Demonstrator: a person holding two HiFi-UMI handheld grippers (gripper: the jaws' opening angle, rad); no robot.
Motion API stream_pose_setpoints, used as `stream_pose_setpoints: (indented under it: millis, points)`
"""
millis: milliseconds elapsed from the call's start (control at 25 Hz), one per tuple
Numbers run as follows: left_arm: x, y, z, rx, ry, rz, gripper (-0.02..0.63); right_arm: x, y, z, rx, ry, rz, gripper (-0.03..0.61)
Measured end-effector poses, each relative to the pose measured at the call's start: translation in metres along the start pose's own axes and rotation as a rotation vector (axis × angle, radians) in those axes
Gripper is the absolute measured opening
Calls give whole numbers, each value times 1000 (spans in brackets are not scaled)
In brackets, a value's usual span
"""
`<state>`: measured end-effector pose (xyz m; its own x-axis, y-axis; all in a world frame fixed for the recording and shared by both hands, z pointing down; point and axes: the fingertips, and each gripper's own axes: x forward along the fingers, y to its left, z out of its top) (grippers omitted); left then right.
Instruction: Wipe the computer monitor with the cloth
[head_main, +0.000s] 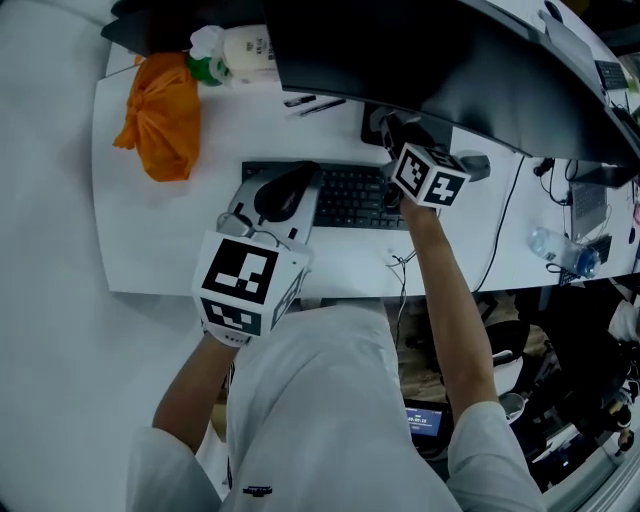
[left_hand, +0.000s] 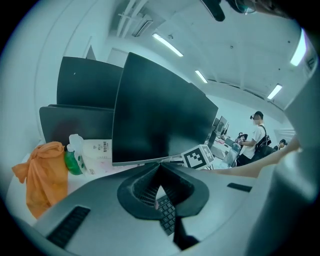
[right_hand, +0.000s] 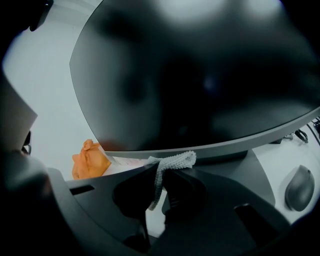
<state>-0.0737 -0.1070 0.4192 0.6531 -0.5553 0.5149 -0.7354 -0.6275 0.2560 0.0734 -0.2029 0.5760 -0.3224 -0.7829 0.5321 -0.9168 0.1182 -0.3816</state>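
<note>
Cloth, pinched by right gripper, seemingly touches lower edge of monitor.

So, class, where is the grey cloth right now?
In the right gripper view, the grey cloth sits pinched in the right hand-held gripper, just under the monitor's bottom edge.

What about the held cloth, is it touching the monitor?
Cannot tell. In the right gripper view the cloth, pinched in the right gripper, ends just under the monitor; no contact or gap shows plainly.
</note>
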Motion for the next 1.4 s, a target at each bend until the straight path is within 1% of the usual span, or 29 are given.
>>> stream_pose_setpoints:
  millis: [160, 320, 440, 640, 800, 920, 1120, 1400]
  points:
    - [-9, 7, -4, -5, 8, 10, 18, 7, 16, -6, 30, 1, 13, 28]
    - [-15, 17, -2, -18, -9, 24, 18, 18, 34, -7, 56, 3, 32, 28]
    - [-21, 28, 0, -40, -35, 52, 18, 29, 57, -8, 55, 8, 59, 28]
    - [-29, 43, -4, -62, -44, 75, 18, 50, 93, -7, 67, -1, 106, 28]
    - [-37, 51, -16, -120, -44, 85, 18, 54, 108, -19, 48, 25, 123, 28]
    - [-42, 67, -16, -120, -48, 102, 18, 69, 127, -16, 46, 15, 149, 28]
    - [-48, 73, -21, -147, -56, 113, 18, 77, 144, -18, 57, 24, 177, 28]
    - [-59, 87, -19, -152, -69, 130, 18, 92, 168, -20, 107, 18, 181, 28]
